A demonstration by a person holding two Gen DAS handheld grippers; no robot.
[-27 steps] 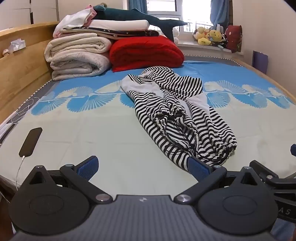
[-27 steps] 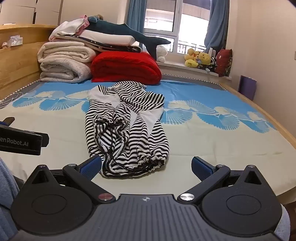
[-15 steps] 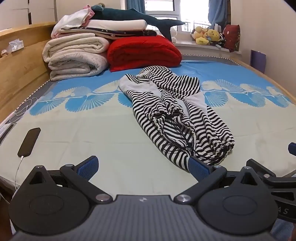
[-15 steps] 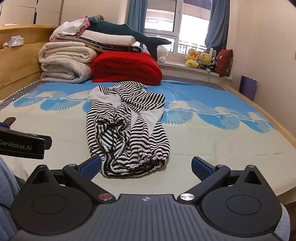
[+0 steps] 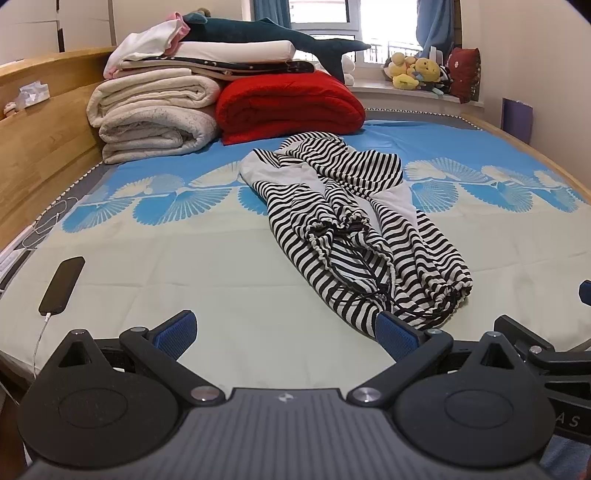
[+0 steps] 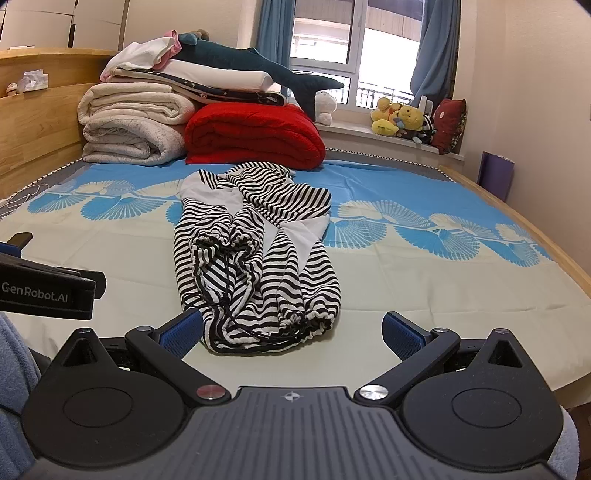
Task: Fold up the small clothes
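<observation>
A black-and-white striped garment (image 5: 354,229) lies crumpled lengthwise on the bed, its drawstring hem toward me. It also shows in the right wrist view (image 6: 258,258). My left gripper (image 5: 284,332) is open and empty, low over the bed's near edge, with the garment's near end just beyond its right fingertip. My right gripper (image 6: 291,328) is open and empty, with the garment's near end between its fingers, close to the left one. The left gripper's body (image 6: 44,291) shows at the left of the right wrist view.
The bed sheet (image 5: 184,273) is pale with blue fan prints. A phone on a cable (image 5: 62,284) lies at the bed's left. Folded blankets (image 5: 155,118), a red quilt (image 5: 288,107) and a shark plush (image 5: 273,33) are stacked at the far end. A wooden headboard (image 5: 37,140) runs along the left.
Both grippers have crept slightly forward toward the garment; both views also rose a little. Both stay open. The garment has not moved.
</observation>
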